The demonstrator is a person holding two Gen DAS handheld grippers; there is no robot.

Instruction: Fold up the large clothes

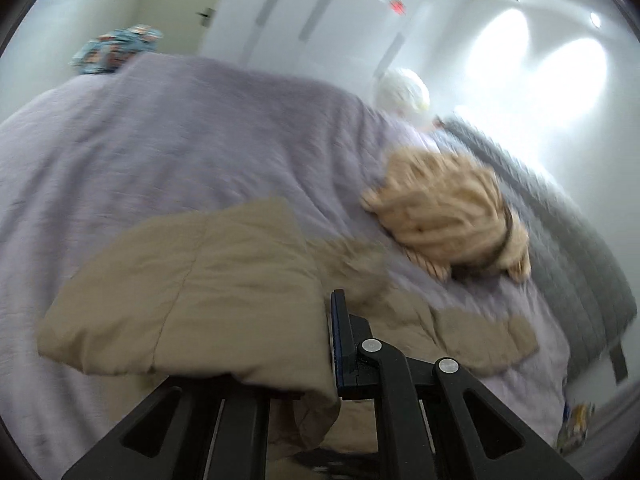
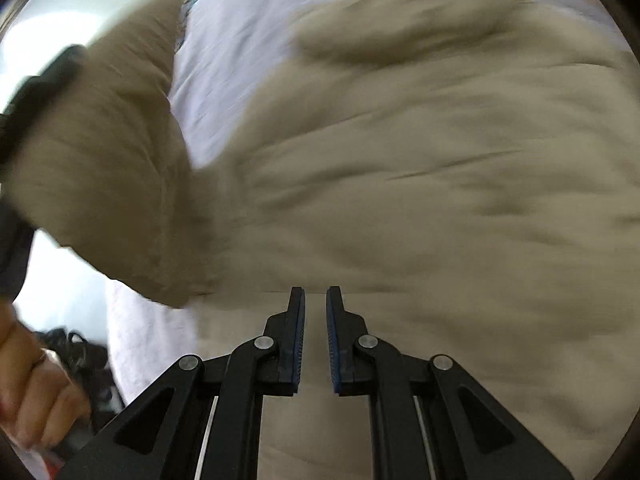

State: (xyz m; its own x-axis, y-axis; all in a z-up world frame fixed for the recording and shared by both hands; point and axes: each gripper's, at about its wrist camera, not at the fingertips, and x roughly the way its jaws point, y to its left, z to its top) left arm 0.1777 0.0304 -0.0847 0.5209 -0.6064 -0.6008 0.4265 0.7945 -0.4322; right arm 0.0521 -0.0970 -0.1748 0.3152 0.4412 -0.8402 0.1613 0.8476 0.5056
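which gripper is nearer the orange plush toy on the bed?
Left. The left gripper, with tan garment draped over it, has the plush toy just ahead. The right gripper faces only garment; no toy visible.

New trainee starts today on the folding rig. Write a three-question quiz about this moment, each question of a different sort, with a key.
1. True or false: the left gripper holds a fold of the padded beige jacket.
2. Multiple choice: the jacket lies on A) a wooden floor, B) the lilac quilted bedspread, C) a glass table.
3. Fill in: beyond the jacket, near the grey headboard, sits a fluffy cream ____ toy.

Key
1. True; the beige cloth drapes over one finger and sits between the two.
2. B.
3. plush. The right gripper shows a narrow gap with nothing in it.
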